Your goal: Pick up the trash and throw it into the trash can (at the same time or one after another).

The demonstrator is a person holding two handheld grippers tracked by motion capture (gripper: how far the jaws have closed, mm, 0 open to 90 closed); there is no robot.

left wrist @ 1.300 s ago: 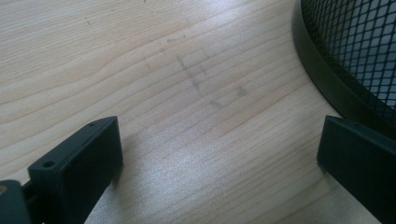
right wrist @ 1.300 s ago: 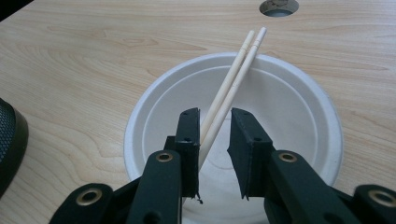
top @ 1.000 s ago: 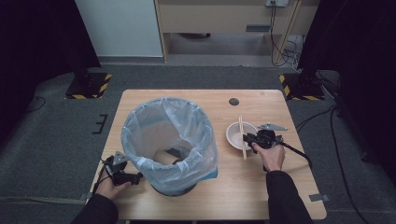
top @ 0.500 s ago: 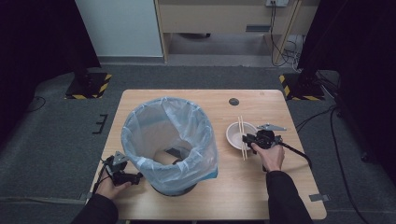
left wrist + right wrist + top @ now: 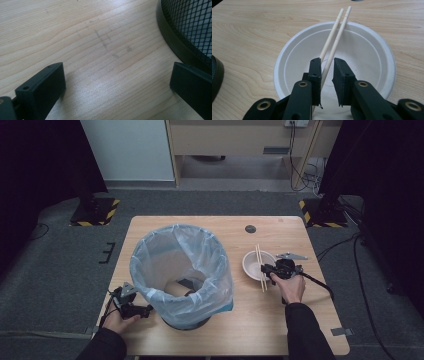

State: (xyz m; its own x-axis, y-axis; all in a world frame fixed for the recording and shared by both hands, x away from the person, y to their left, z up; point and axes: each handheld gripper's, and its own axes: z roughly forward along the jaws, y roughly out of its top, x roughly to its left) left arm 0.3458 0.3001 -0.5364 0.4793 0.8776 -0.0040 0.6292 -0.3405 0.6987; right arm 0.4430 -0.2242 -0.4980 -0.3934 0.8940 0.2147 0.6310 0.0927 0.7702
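Right of centre in the high view, the right hand-held gripper [image 5: 274,268] reaches over the near rim of a white bowl [image 5: 252,264] that sits on the desk [image 5: 260,325], with a pair of chopsticks [image 5: 260,260] lying across the bowl. At the lower left of that frame the left hand-held gripper [image 5: 145,310] rests low beside the base of a mesh bin [image 5: 186,322] lined with a pale blue bag [image 5: 180,265].

Along the bottom of the left gripper view, its jaws stand wide apart over bare wood with nothing between them; the bin's black mesh wall [image 5: 190,27] fills the upper right corner.

At the centre of the right gripper view, the jaws have just been closing and are now narrow, with the near part of the chopsticks [image 5: 332,45] passing between them. The sticks sit against the left jaw, while a gap remains on the right, so no firm clamp is evident.

The chopsticks look light, thin, stiff and smooth, and would likely roll or splay apart. A grip across both together, close to mid-length, seems safest. The bowl [image 5: 367,62] looks like thin, light disposable ware and could shift if nudged.
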